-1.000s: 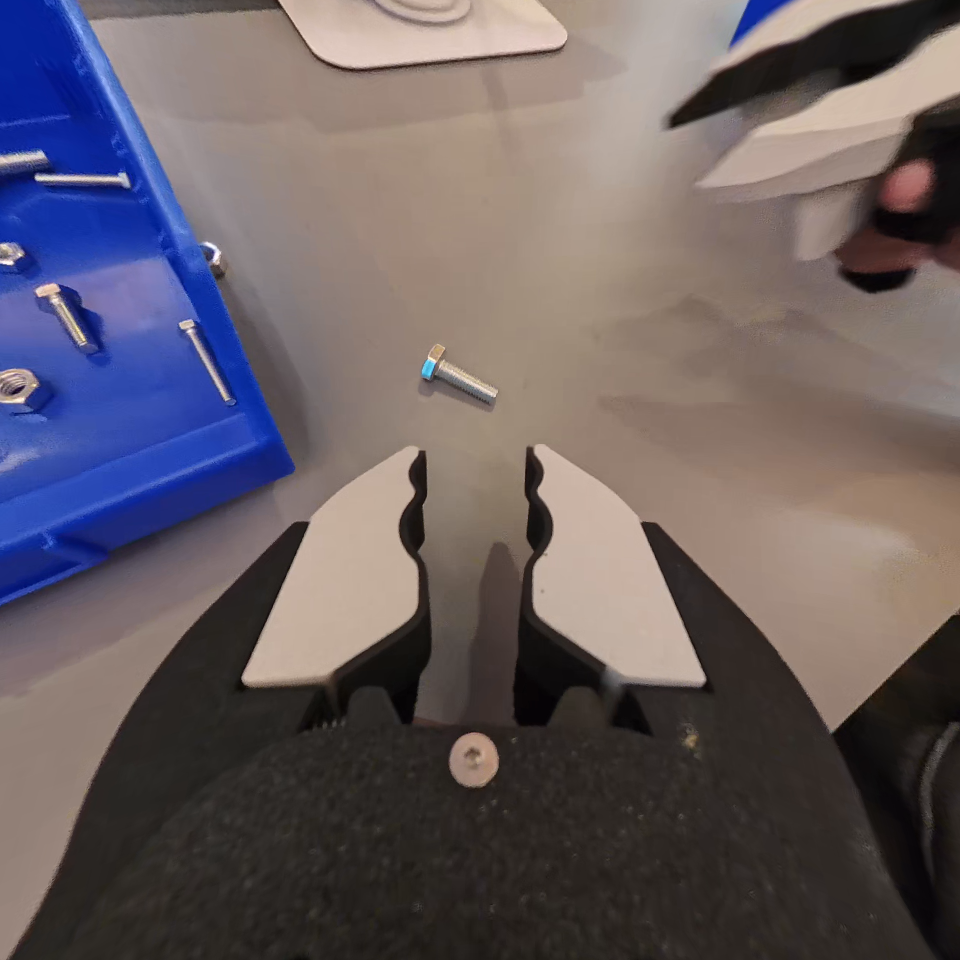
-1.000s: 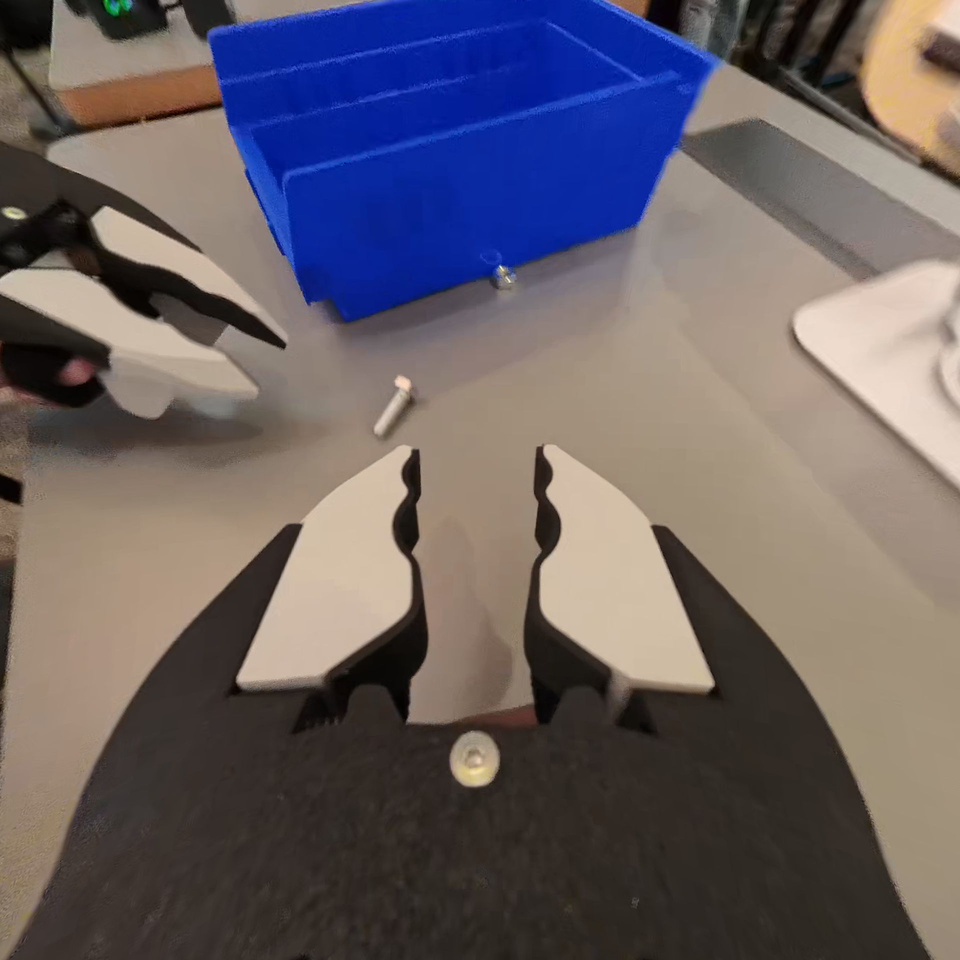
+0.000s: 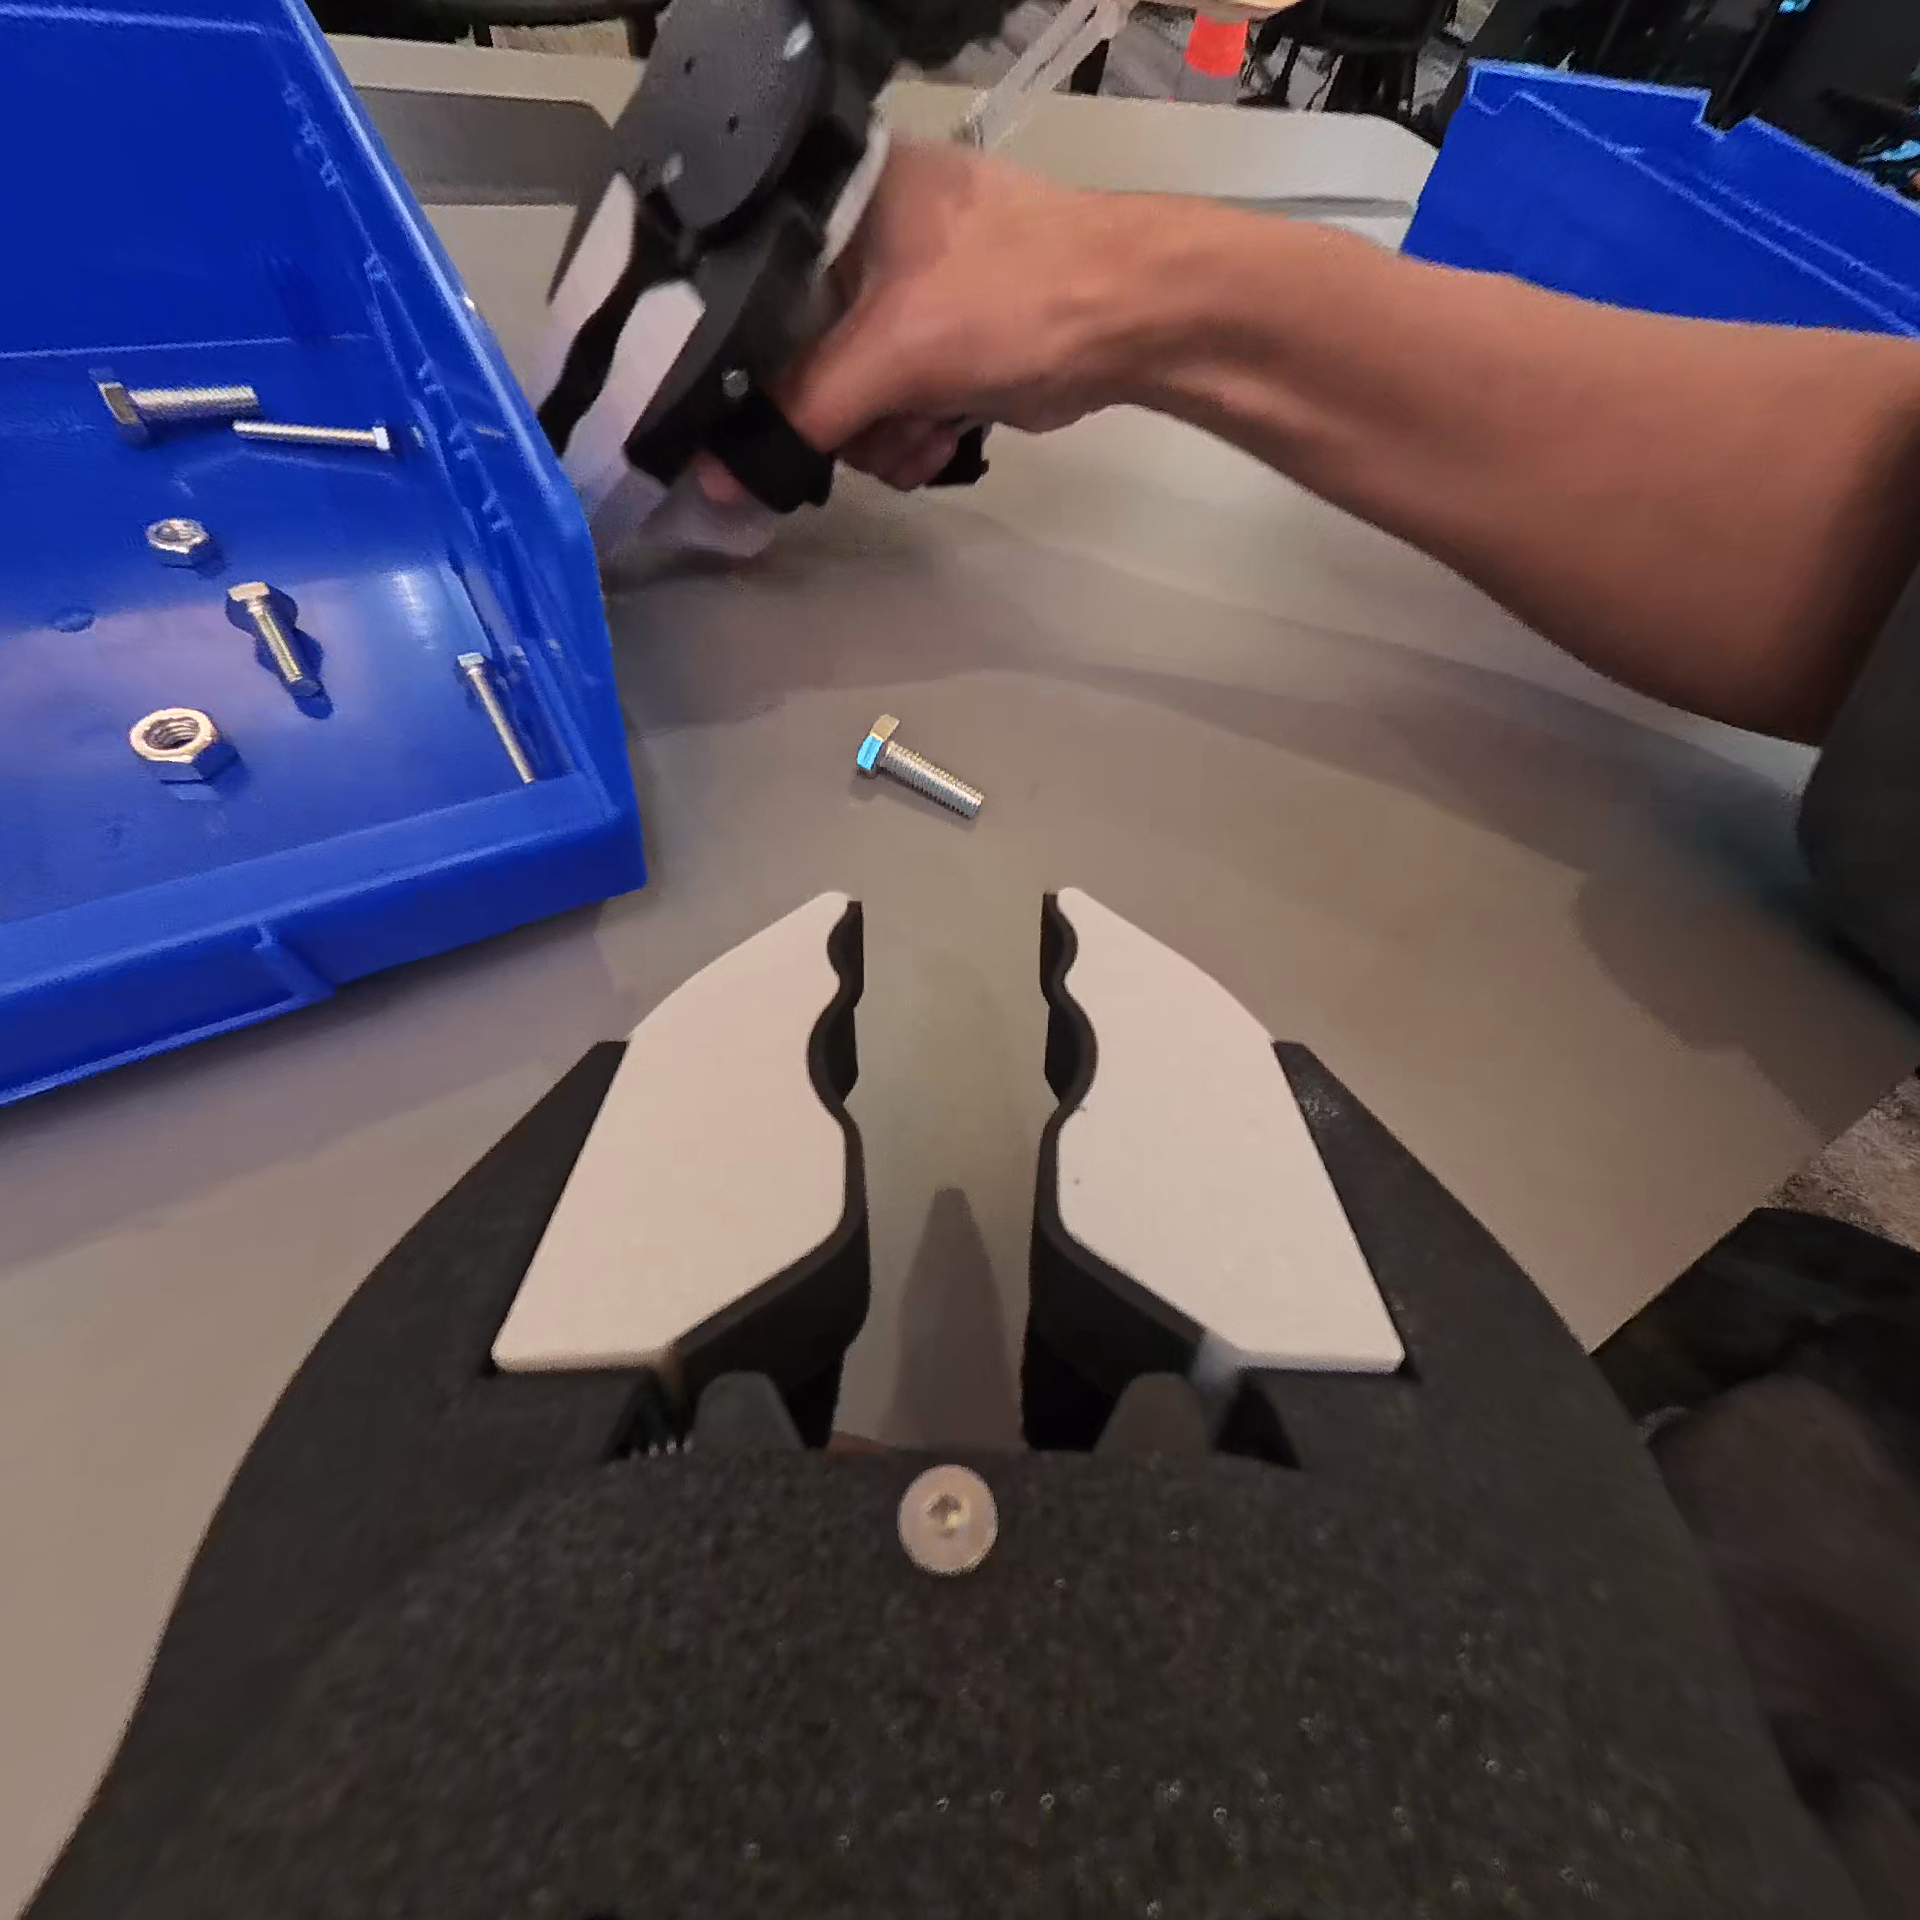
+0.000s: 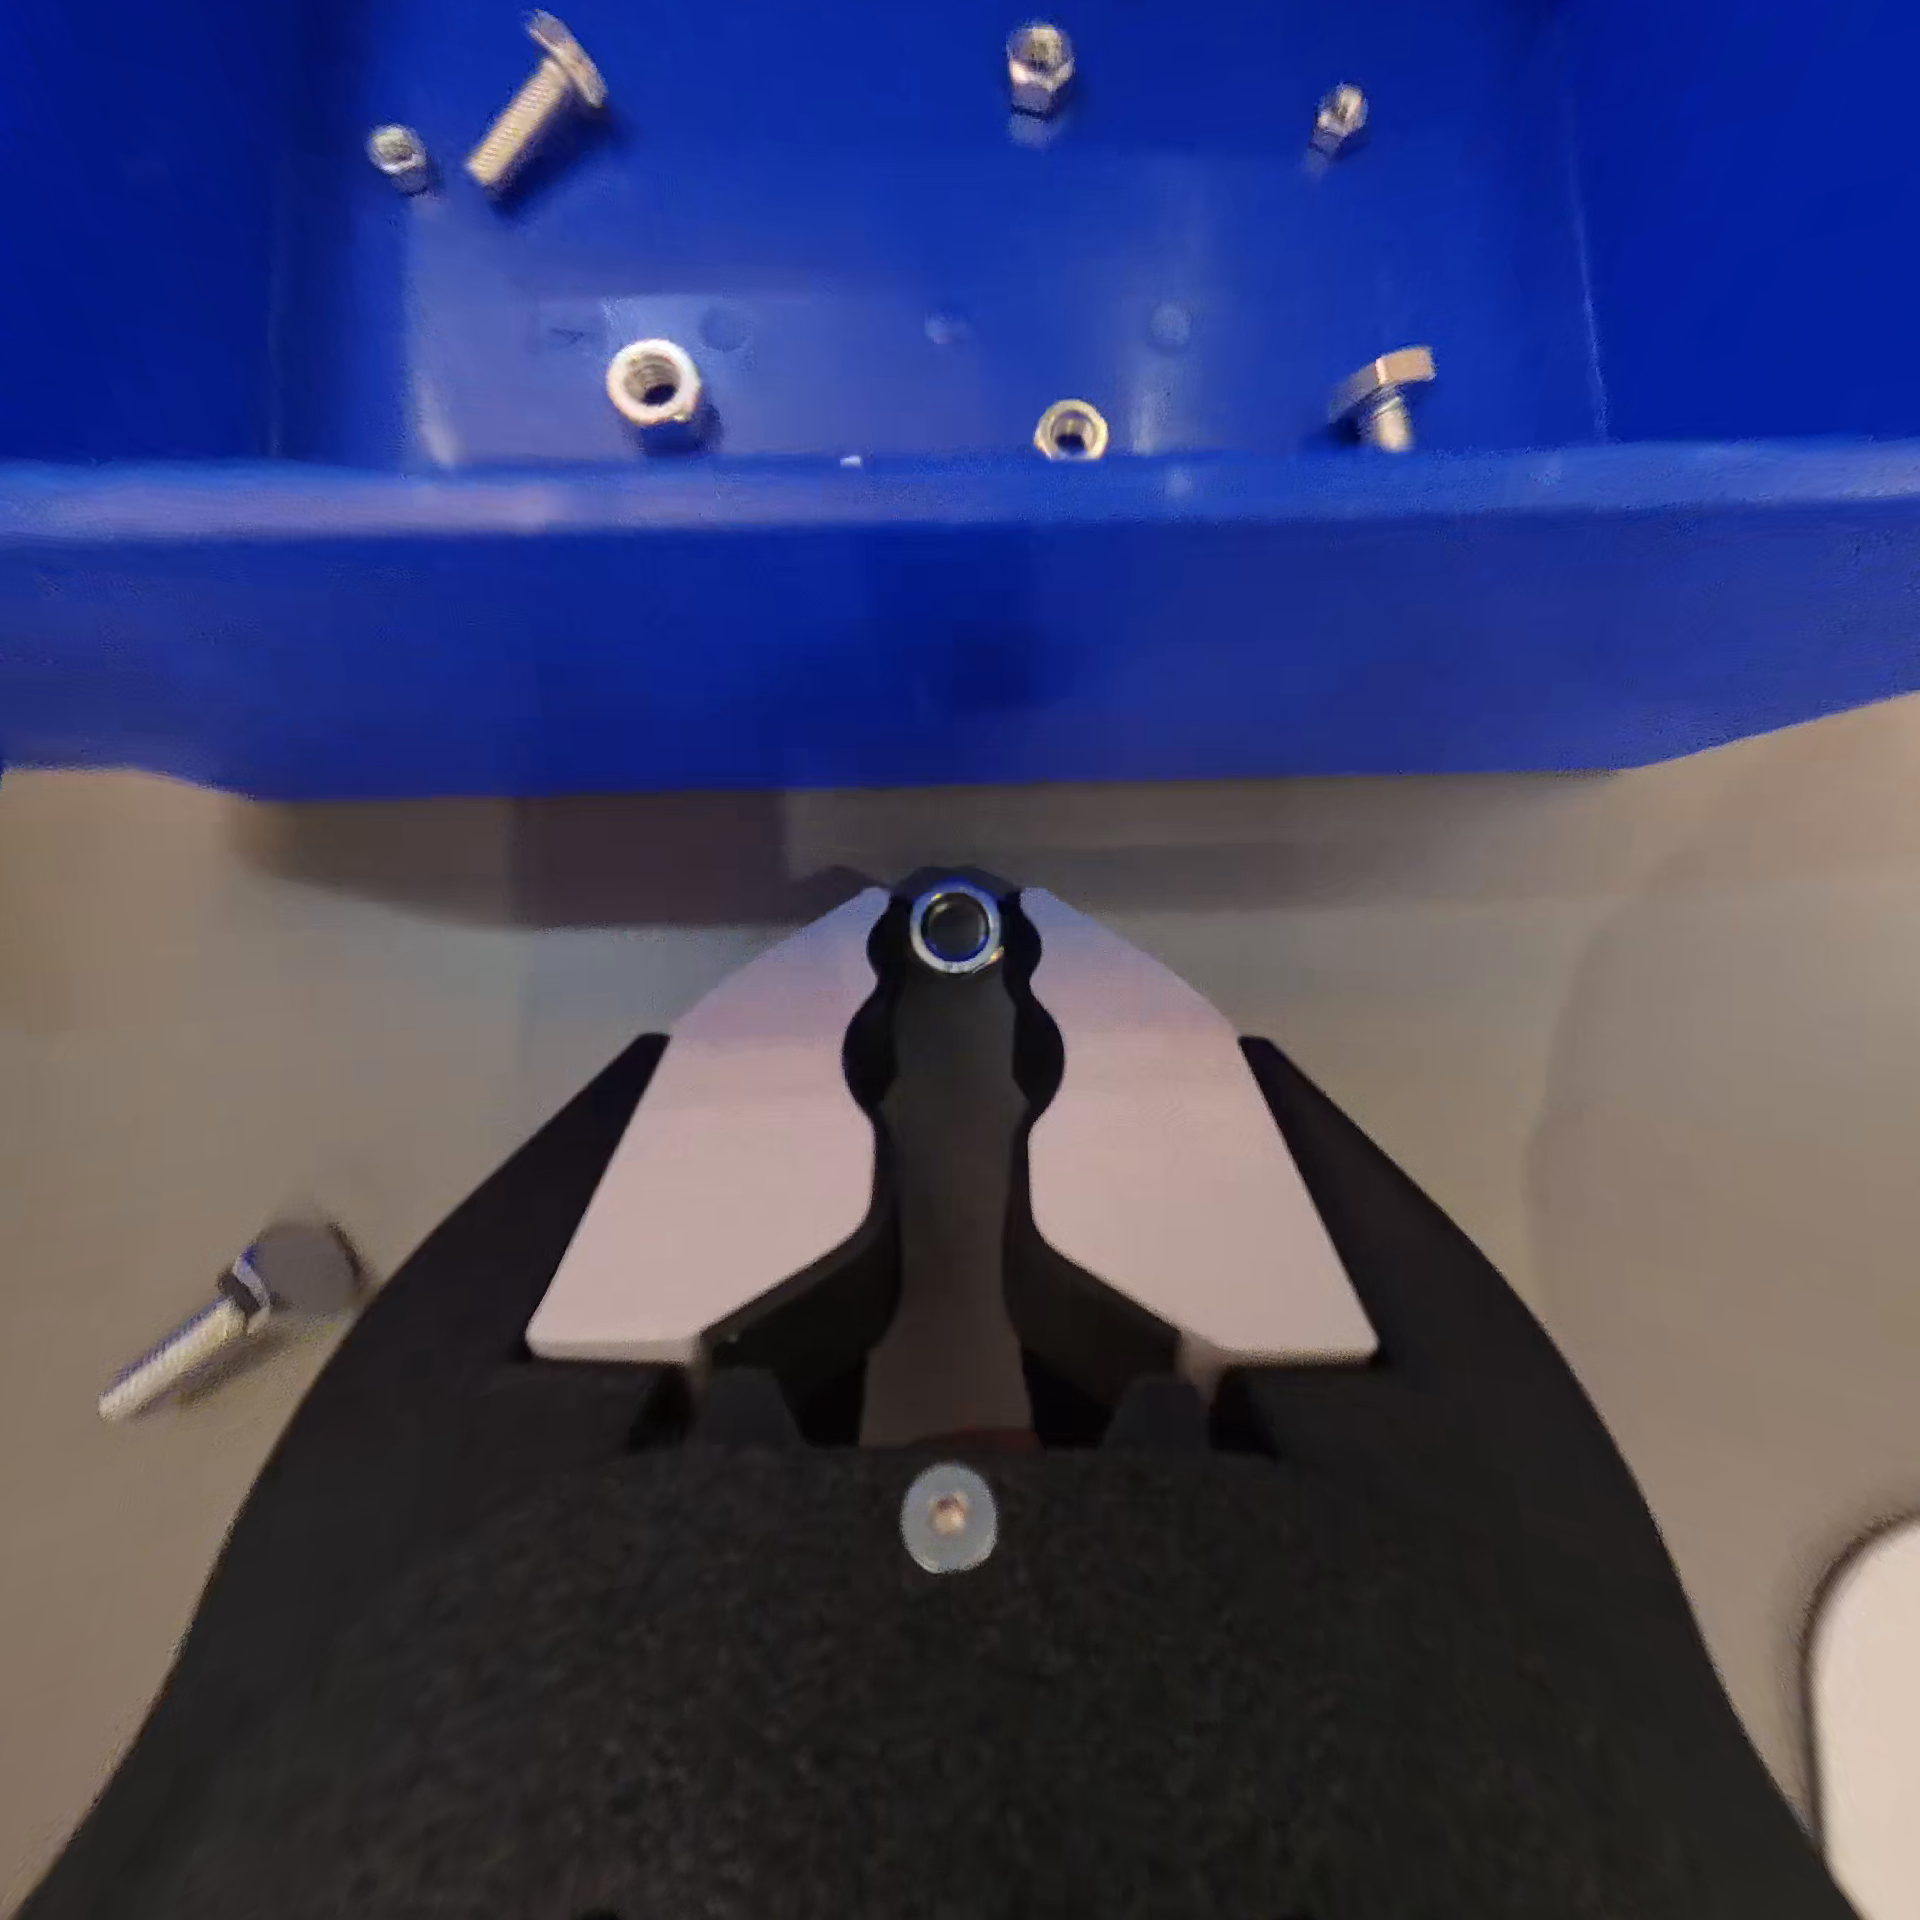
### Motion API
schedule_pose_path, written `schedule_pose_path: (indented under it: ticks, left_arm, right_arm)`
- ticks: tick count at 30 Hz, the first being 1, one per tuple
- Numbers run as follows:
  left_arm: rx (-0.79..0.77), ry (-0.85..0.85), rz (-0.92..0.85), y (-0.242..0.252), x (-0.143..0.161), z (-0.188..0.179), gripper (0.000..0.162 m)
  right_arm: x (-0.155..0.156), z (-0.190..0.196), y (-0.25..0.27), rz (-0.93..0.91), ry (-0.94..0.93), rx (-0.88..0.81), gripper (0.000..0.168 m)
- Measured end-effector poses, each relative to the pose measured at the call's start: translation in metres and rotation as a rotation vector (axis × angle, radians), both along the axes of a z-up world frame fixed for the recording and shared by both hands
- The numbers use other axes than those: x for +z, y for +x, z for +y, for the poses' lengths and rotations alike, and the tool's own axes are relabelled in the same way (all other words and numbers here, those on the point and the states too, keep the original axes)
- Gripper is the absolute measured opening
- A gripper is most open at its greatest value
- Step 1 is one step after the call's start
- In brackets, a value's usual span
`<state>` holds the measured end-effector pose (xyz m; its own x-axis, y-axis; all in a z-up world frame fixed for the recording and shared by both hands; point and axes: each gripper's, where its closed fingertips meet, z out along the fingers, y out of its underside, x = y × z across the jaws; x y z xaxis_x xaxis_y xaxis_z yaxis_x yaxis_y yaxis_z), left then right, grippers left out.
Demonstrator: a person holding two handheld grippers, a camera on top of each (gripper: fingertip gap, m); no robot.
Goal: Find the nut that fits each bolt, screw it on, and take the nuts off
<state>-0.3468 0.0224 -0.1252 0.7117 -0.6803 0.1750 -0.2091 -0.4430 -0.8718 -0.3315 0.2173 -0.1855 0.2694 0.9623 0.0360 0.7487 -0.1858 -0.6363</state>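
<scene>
Bolt [image 3: 920,767] lay crosswise just ahead of my gaping, empty left tongs [image 3: 951,914]; right tongs [image 4: 954,914], clamping 1 nut [image 4: 954,932], sat farther from it.

My left wrist camera sits low over the grey table [image 3: 1299,935], facing a loose bolt [image 3: 918,767] and the blue bin [image 3: 312,904] at its left. My right wrist camera looks steeply down, close against that bin's [image 4: 935,644] front wall. Both share bin and bolt [image 4: 197,1340].
</scene>
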Motion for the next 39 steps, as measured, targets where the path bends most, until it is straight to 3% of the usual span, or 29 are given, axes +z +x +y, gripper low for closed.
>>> schedule_pose_path:
  ticks: [3,7,12,15,18,24,32,36,39]
  left_arm:
    - [-0.008,-0.014,0.02,0.001,-0.004,-0.001,0.032]
    - [-0.036,-0.044,0.067,0.01,-0.005,0.005,0.032]
    - [-0.156,-0.091,0.346,0.029,-0.019,0.016,0.038]
    - [-0.184,-0.065,0.569,0.028,-0.04,0.031,0.046]
    - [-0.185,-0.112,0.62,0.034,-0.058,0.039,0.048]
    - [-0.279,-0.172,0.466,0.072,-0.06,0.016,0.04]
    - [-0.298,-0.202,0.338,0.119,-0.06,0.038,0.044]
    - [-0.236,-0.066,0.472,0.094,-0.031,0.046,0.044]
    - [-0.242,0.065,0.733,0.052,-0.011,0.048,0.043]
  right_arm:
    - [0.028,-0.014,0.027,0.035,0.076,0.003,0.018]
    - [0.073,-0.062,0.077,0.058,0.187,-0.005,0.018]
    - [0.055,-0.138,0.16,-0.093,0.138,-0.103,0.018]
    - [0.039,-0.17,0.19,-0.035,0.108,-0.185,0.018]
    - [0.03,-0.191,0.208,0.053,0.068,-0.228,0.017]
    - [0.036,-0.199,0.228,0.052,0.104,-0.267,0.018]
    - [0.044,-0.2,0.231,0.067,0.12,-0.265,0.018]
    - [0.052,-0.197,0.234,0.095,0.136,-0.273,0.018]
    - [0.055,-0.197,0.234,0.128,0.136,-0.264,0.018]
